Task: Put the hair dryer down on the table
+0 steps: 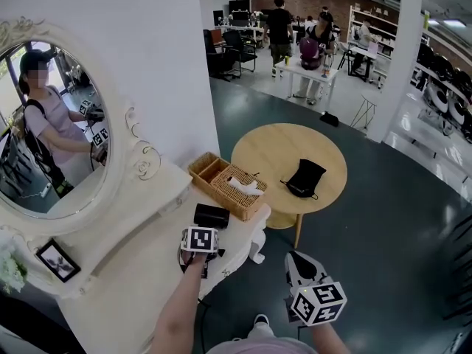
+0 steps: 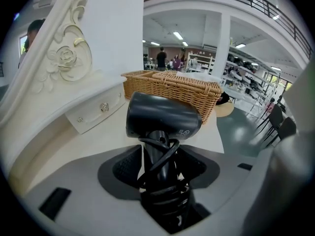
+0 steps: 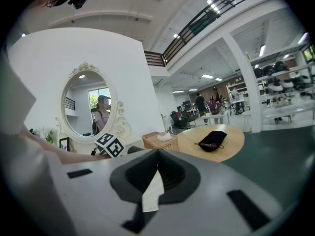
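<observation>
A black hair dryer (image 2: 162,116) stands upright between my left gripper's (image 2: 160,156) jaws, its cord wound round the handle. The jaws are shut on that handle. The dryer's head points across the white dressing table (image 2: 59,146), just in front of a wicker basket (image 2: 172,88). In the head view the hair dryer (image 1: 212,215) sits over the dressing table's (image 1: 140,264) right end, ahead of my left gripper (image 1: 199,251). Whether it touches the top I cannot tell. My right gripper (image 1: 299,262) hangs off the table over the floor, its jaws shut and empty (image 3: 157,154).
The wicker basket (image 1: 226,185) holds tissues. An oval mirror (image 1: 51,131) and a small picture frame (image 1: 57,260) stand at the left of the dressing table. A round wooden table (image 1: 273,153) with a black pouch (image 1: 305,177) is beyond. People stand at far tables.
</observation>
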A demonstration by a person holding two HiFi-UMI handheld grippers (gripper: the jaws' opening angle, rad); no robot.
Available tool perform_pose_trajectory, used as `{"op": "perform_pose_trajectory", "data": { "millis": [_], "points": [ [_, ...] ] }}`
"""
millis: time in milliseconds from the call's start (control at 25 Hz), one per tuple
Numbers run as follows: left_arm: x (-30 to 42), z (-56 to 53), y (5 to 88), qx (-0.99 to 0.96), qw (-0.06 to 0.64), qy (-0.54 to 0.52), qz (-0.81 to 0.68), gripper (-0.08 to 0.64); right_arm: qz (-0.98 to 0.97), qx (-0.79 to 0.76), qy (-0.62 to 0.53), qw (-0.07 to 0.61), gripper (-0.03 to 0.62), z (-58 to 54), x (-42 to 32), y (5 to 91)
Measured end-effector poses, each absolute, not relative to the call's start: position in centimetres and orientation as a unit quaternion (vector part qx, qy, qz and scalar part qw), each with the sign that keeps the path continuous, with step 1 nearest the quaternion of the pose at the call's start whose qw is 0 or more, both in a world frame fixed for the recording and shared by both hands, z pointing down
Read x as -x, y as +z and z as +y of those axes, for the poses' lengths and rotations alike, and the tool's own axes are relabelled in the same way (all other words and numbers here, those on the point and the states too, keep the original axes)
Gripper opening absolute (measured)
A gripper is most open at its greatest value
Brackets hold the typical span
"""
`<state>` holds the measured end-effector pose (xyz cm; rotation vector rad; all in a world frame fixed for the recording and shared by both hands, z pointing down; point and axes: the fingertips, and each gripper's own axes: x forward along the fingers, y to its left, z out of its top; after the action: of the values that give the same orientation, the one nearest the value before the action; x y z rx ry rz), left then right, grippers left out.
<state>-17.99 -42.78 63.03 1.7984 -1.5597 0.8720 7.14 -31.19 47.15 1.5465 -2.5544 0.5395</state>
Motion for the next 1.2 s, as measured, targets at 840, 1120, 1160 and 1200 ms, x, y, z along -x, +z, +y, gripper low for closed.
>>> {"op": "perform_pose_trajectory", "data": {
  "millis": [840, 1120, 1160, 1200],
  "points": [
    [18.3, -42.7, 63.9, -0.669, 0.337, 0.310, -0.586, 0.324, -0.839, -0.510, 0.181, 0.055, 0.000, -29.6, -7.9, 47.3],
    [18.6, -42.3, 61.6, -0.678, 0.308, 0.262, -0.614, 0.350, -0.846, -0.497, 0.184, 0.054, 0.000, -29.5, -7.3, 47.3],
    [18.6, -42.2, 60.9, -0.681, 0.303, 0.250, -0.617, 0.350, -0.847, -0.495, 0.184, 0.055, 0.000, -29.5, -7.2, 47.3],
    [18.7, -42.1, 60.2, -0.685, 0.298, 0.237, -0.622, 0.350, -0.848, -0.493, 0.184, 0.055, 0.000, -29.5, -7.1, 47.2]
  ]
}}
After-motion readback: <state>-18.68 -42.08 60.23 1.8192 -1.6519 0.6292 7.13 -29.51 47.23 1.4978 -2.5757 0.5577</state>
